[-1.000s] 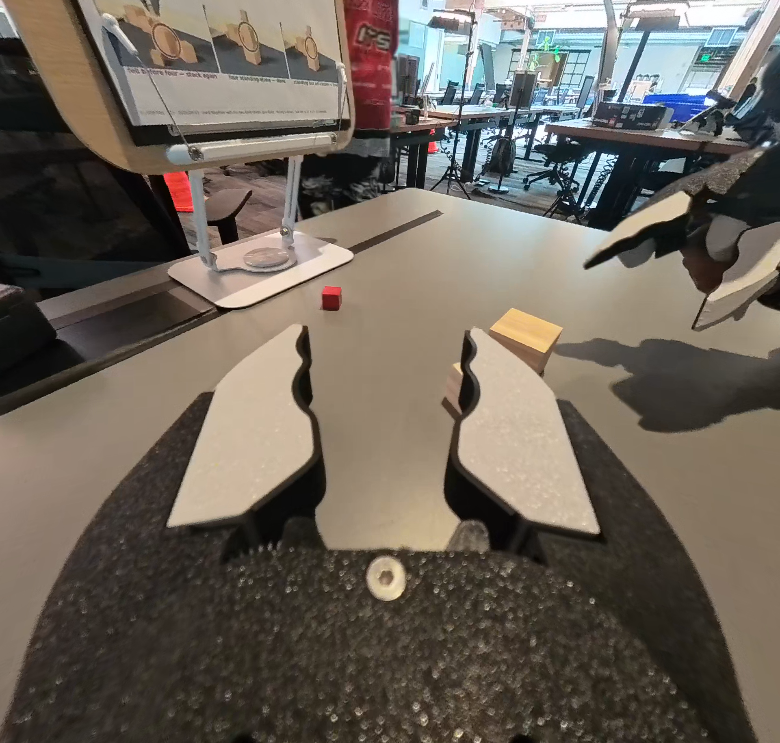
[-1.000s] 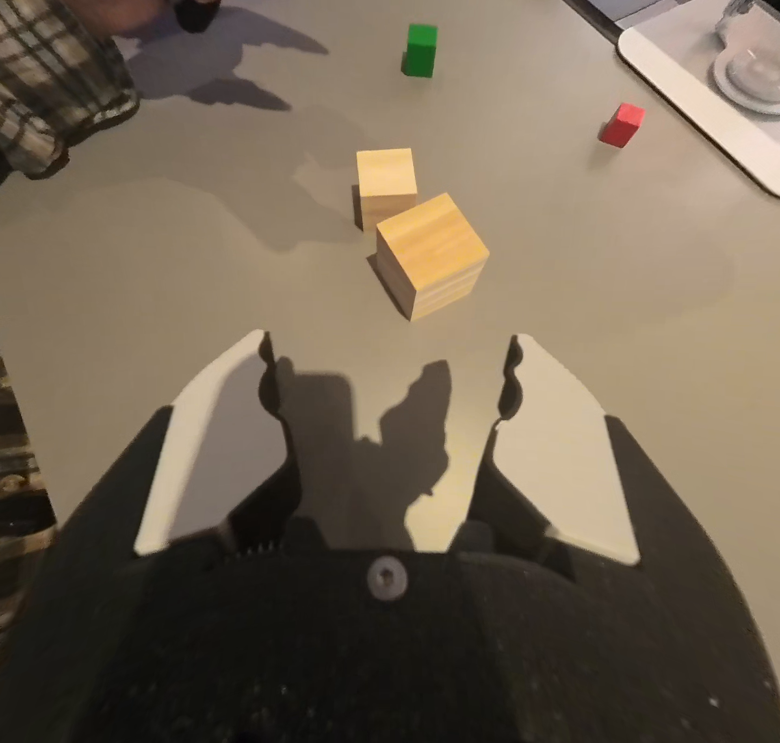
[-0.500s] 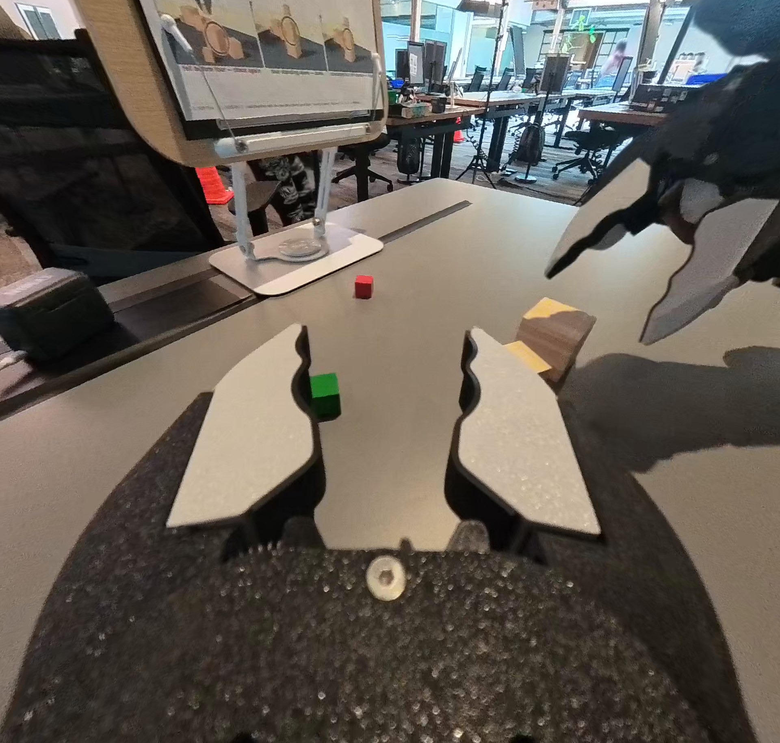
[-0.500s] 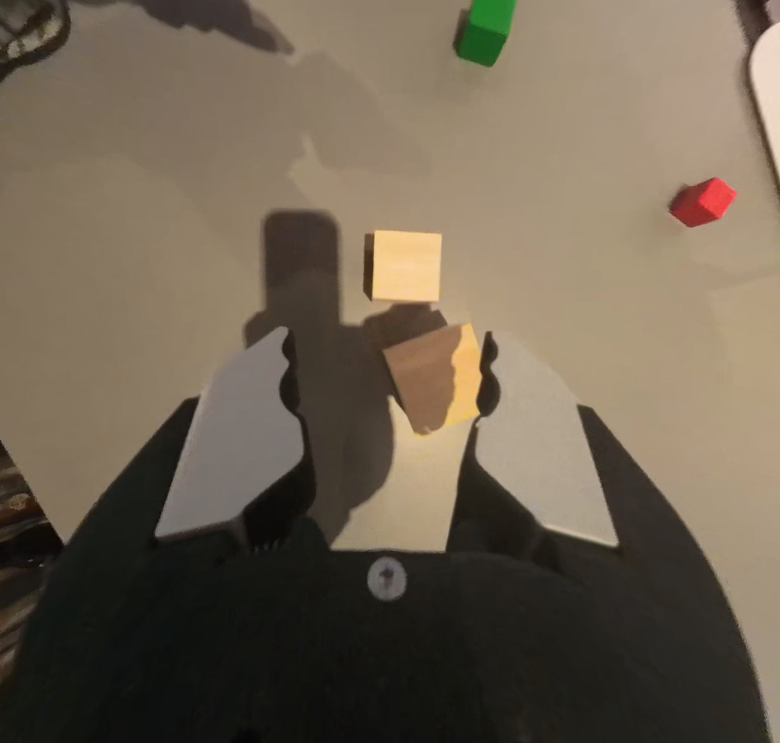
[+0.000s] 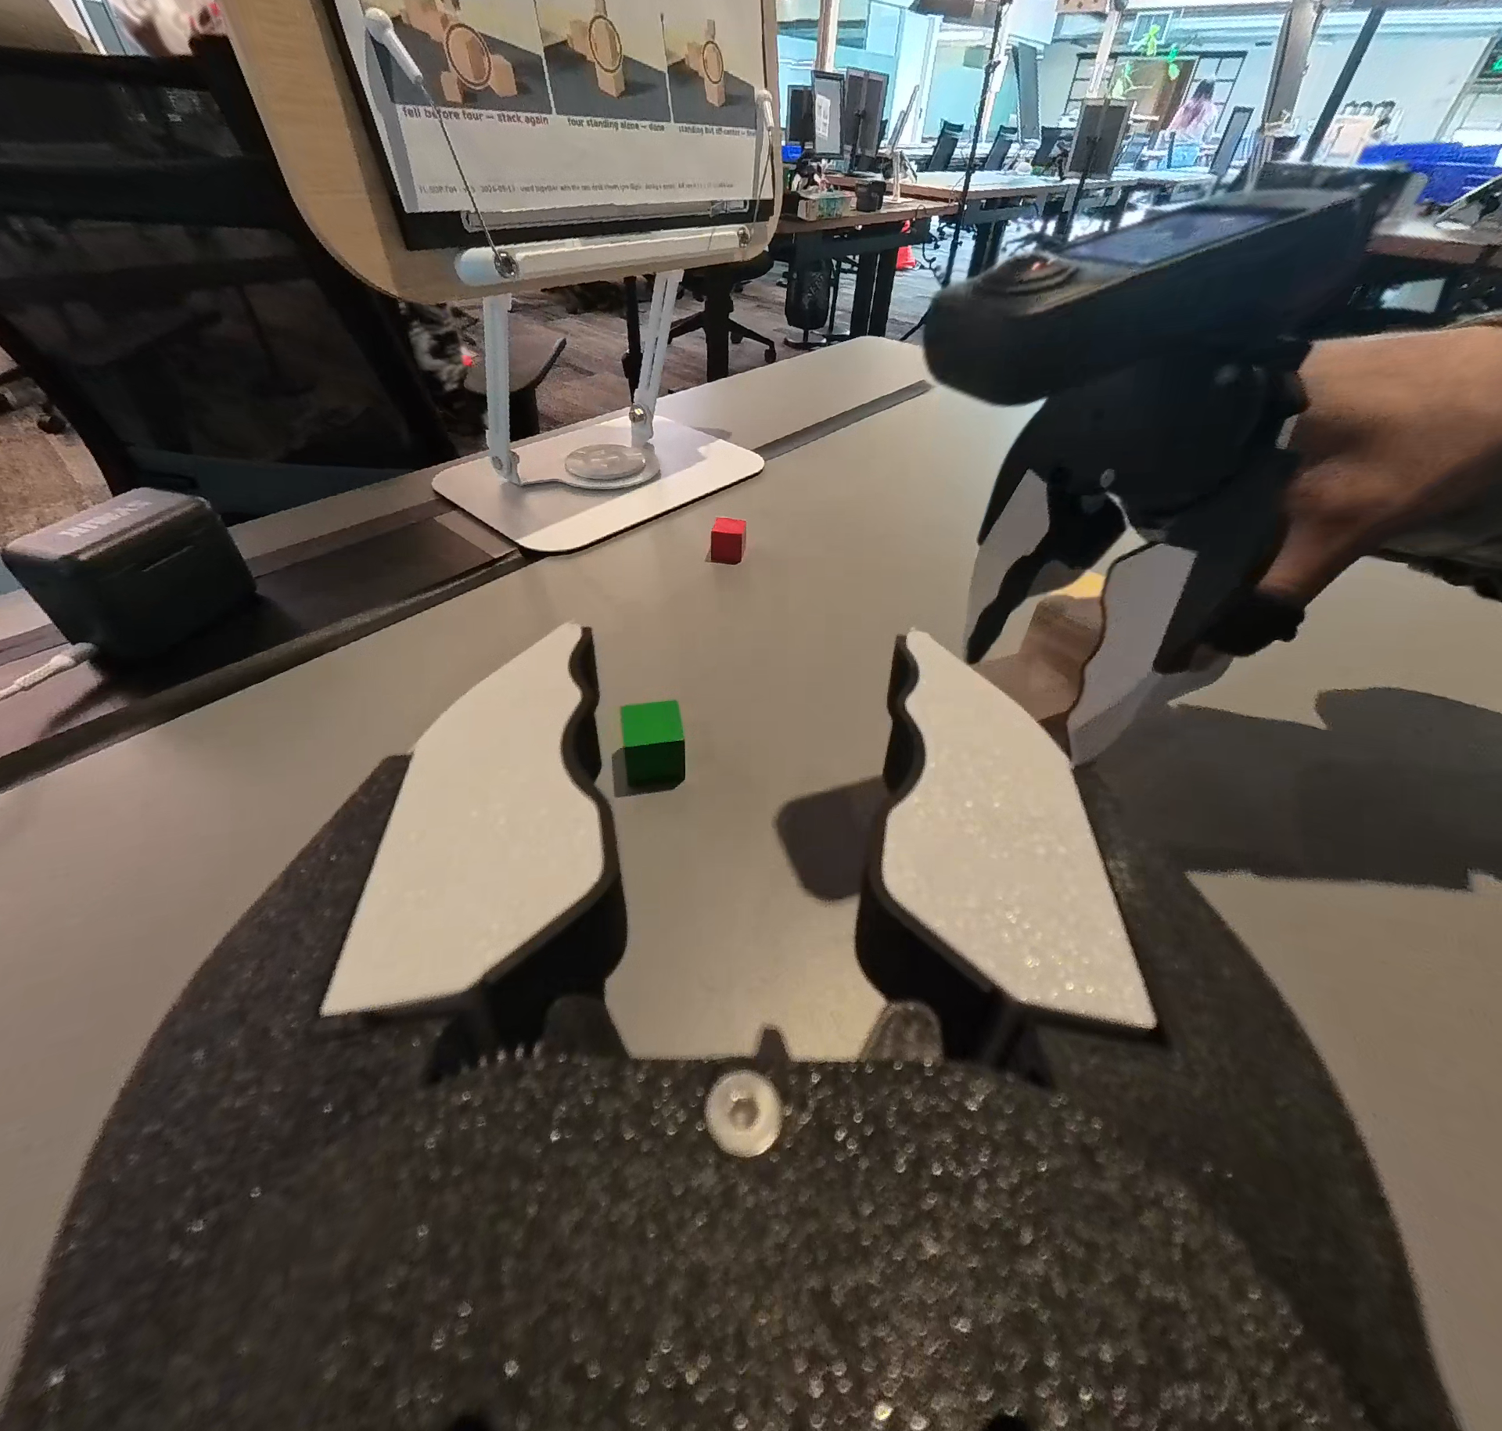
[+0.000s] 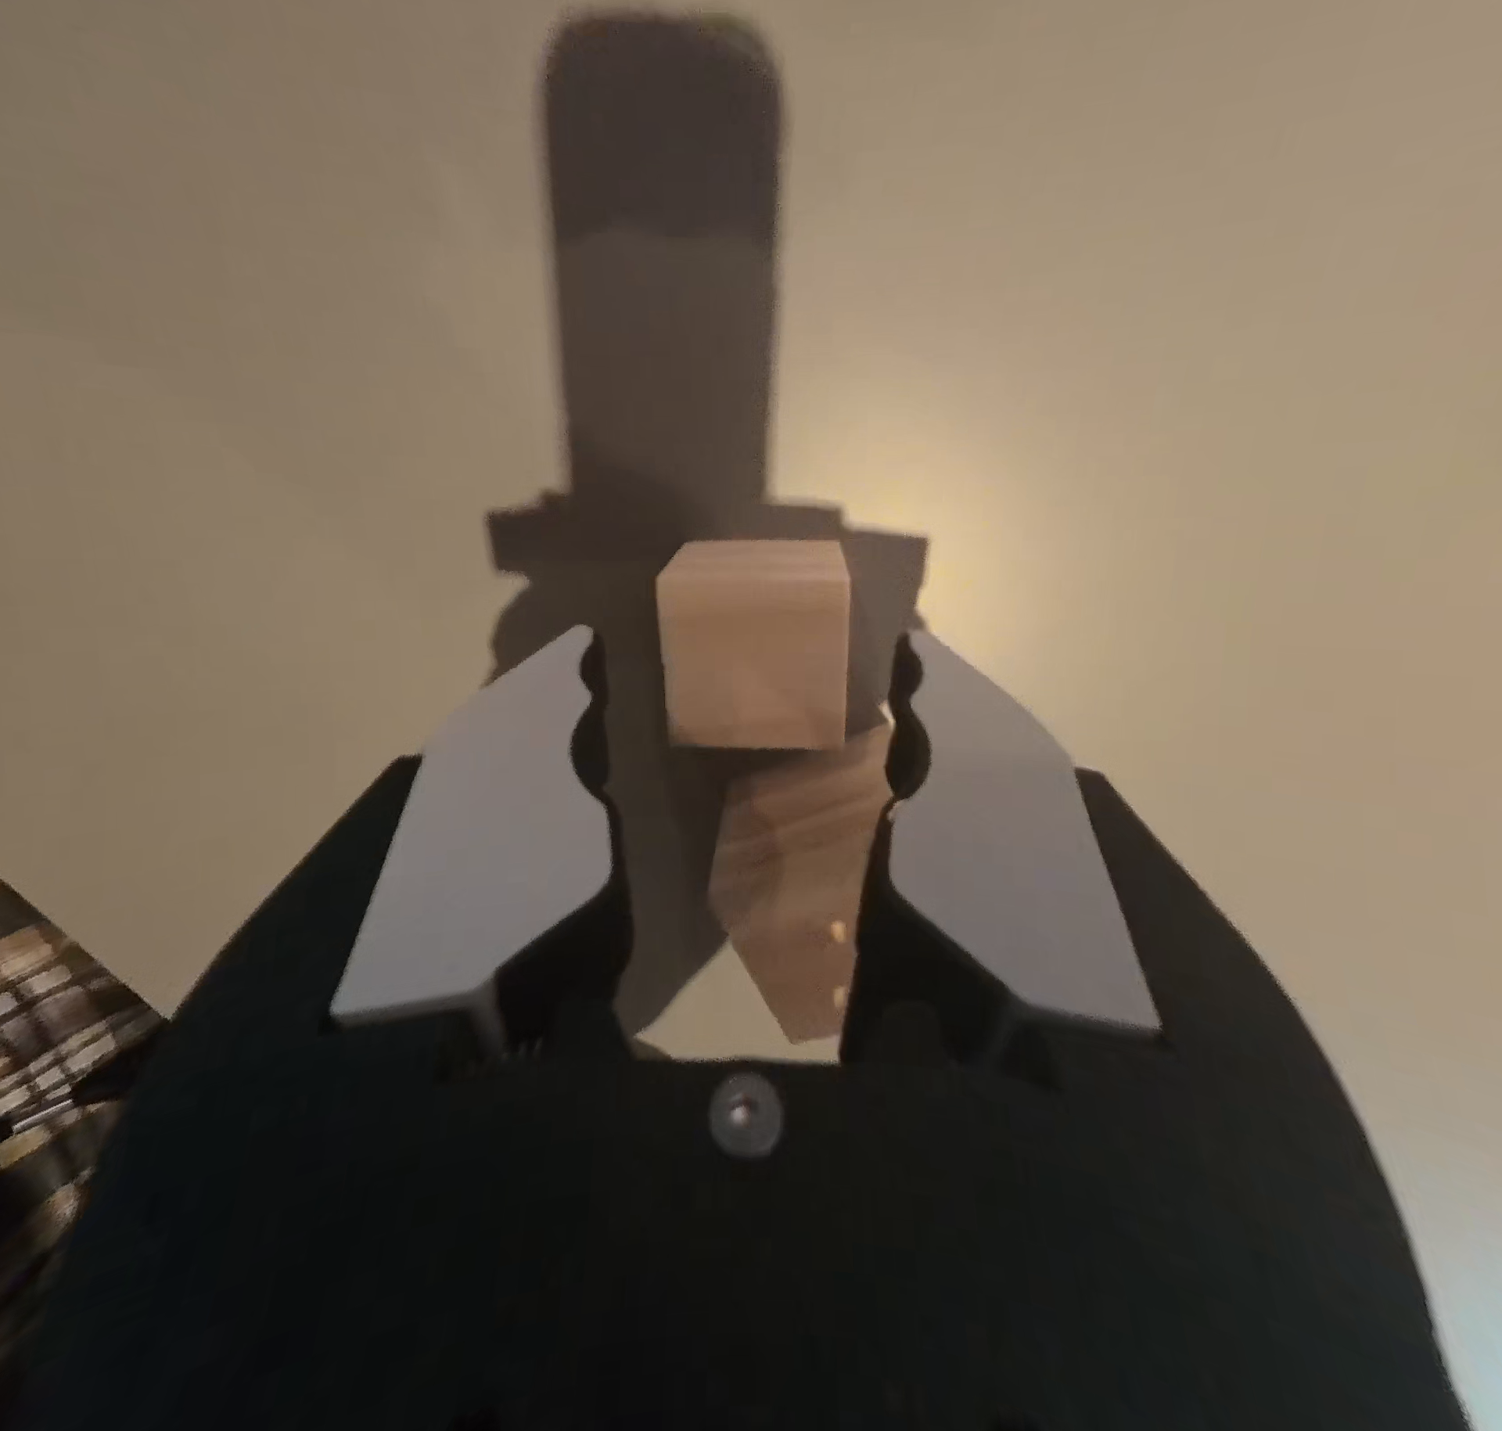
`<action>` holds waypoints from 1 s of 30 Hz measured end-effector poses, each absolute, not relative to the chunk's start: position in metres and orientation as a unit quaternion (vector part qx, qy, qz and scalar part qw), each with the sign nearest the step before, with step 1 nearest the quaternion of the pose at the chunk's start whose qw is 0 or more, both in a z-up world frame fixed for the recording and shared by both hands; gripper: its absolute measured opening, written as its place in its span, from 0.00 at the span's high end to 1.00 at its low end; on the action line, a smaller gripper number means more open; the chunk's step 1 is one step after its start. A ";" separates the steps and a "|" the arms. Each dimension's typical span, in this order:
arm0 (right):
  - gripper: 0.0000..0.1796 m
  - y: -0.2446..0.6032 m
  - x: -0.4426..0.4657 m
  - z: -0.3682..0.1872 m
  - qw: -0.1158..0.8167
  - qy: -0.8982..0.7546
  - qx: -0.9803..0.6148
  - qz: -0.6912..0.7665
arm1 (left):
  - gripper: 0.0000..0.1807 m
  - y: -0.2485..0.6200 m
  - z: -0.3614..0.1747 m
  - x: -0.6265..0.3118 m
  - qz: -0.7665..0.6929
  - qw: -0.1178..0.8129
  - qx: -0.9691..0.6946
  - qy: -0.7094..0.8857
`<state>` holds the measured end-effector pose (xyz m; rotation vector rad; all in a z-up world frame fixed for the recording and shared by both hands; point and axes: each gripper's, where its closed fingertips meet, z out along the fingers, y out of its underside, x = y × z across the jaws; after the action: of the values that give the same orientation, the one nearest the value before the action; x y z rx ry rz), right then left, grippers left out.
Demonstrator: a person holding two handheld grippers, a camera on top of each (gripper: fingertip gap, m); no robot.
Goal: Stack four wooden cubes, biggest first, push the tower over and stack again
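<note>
In the left wrist view my left gripper [image 5: 741, 660] is open and empty, low over the grey table [image 5: 244, 807]. A small green cube [image 5: 652, 742] sits just inside its left fingertip. A smaller red cube [image 5: 727, 540] lies farther off. My right gripper [image 5: 1048, 685] points down at the right, astride the large wooden cube [image 5: 1057, 652]. In the right wrist view my right gripper [image 6: 746, 660] is open. The large cube [image 6: 796, 847] lies deep between the fingers, against the right finger, with a gap on the left. The medium wooden cube [image 6: 752, 652] sits at the fingertips.
A paper stand on a white base plate [image 5: 601, 490] stands at the table's far edge. A black box [image 5: 122, 571] sits at the far left. A person's hand [image 5: 1382, 457] holds the right gripper. A checked sleeve [image 6: 49, 1010] shows at the left.
My right gripper has come down over the large cube, which now lies deep between its fingers. My left gripper has shifted so that the green cube sits by its left fingertip.
</note>
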<state>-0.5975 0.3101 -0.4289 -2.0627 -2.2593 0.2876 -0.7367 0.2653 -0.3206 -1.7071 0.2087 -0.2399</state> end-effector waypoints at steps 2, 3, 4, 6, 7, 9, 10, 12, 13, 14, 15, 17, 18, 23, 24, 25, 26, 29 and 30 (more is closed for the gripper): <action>0.65 0.312 -0.598 -0.433 0.024 -0.737 -0.671 0.081 | 0.62 0.265 -0.321 -0.737 -0.107 0.646 -0.750 0.091; 0.66 0.313 -0.599 -0.434 0.021 -0.738 -0.670 0.073 | 0.62 0.265 -0.321 -0.737 -0.107 0.646 -0.750 0.091; 0.66 0.314 -0.600 -0.435 0.017 -0.738 -0.671 0.067 | 0.62 0.265 -0.321 -0.738 -0.106 0.646 -0.750 0.090; 0.67 0.316 -0.600 -0.438 0.007 -0.739 -0.672 0.054 | 0.62 0.265 -0.321 -0.738 -0.106 0.646 -0.751 0.090; 0.68 0.317 -0.600 -0.440 0.001 -0.738 -0.673 0.050 | 0.62 0.265 -0.321 -0.738 -0.106 0.646 -0.751 0.089; 0.70 0.317 -0.600 -0.444 -0.014 -0.738 -0.674 0.042 | 0.62 0.265 -0.321 -0.739 -0.107 0.646 -0.751 0.088; 0.73 0.315 -0.600 -0.445 -0.023 -0.739 -0.672 0.046 | 0.63 0.265 -0.321 -0.739 -0.107 0.646 -0.751 0.087; 0.75 0.314 -0.601 -0.446 -0.032 -0.737 -0.673 0.049 | 0.62 0.265 -0.320 -0.740 -0.107 0.647 -0.750 0.086; 0.75 0.313 -0.602 -0.446 -0.033 -0.738 -0.672 0.052 | 0.62 0.265 -0.320 -0.740 -0.107 0.647 -0.750 0.086; 0.75 0.312 -0.603 -0.445 -0.031 -0.739 -0.670 0.056 | 0.62 0.265 -0.320 -0.740 -0.106 0.646 -0.751 0.086; 0.75 0.312 -0.606 -0.442 -0.028 -0.741 -0.668 0.062 | 0.62 0.265 -0.321 -0.740 -0.105 0.645 -0.752 0.085; 0.75 0.313 -0.612 -0.431 -0.009 -0.748 -0.660 0.077 | 0.62 0.265 -0.322 -0.741 -0.103 0.643 -0.754 0.084; 0.75 0.315 -0.615 -0.422 0.003 -0.751 -0.654 0.084 | 0.62 0.265 -0.322 -0.740 -0.103 0.642 -0.755 0.084; 0.75 0.327 -0.615 -0.371 0.060 -0.781 -0.615 0.094 | 0.62 0.265 -0.322 -0.741 -0.104 0.643 -0.754 0.083; 0.75 0.330 -0.610 -0.363 0.069 -0.790 -0.602 0.089 | 0.62 0.265 -0.322 -0.741 -0.105 0.643 -0.754 0.083; 0.75 0.332 -0.605 -0.355 0.077 -0.801 -0.587 0.085 | 0.62 0.265 -0.322 -0.741 -0.105 0.643 -0.754 0.082; 0.75 0.335 -0.598 -0.350 0.080 -0.812 -0.573 0.076 | 0.62 0.265 -0.322 -0.740 -0.105 0.643 -0.754 0.082; 0.75 0.340 -0.577 -0.341 0.085 -0.844 -0.527 0.055 | 0.62 0.266 -0.322 -0.739 -0.105 0.641 -0.756 0.085; 0.75 0.340 -0.569 -0.340 0.083 -0.853 -0.513 0.053 | 0.62 0.266 -0.322 -0.738 -0.105 0.641 -0.755 0.086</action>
<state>-0.5694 0.3404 -0.3403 -1.5310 -2.5471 0.1575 -0.7384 0.2657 -0.3219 -1.7222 0.1956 -0.2388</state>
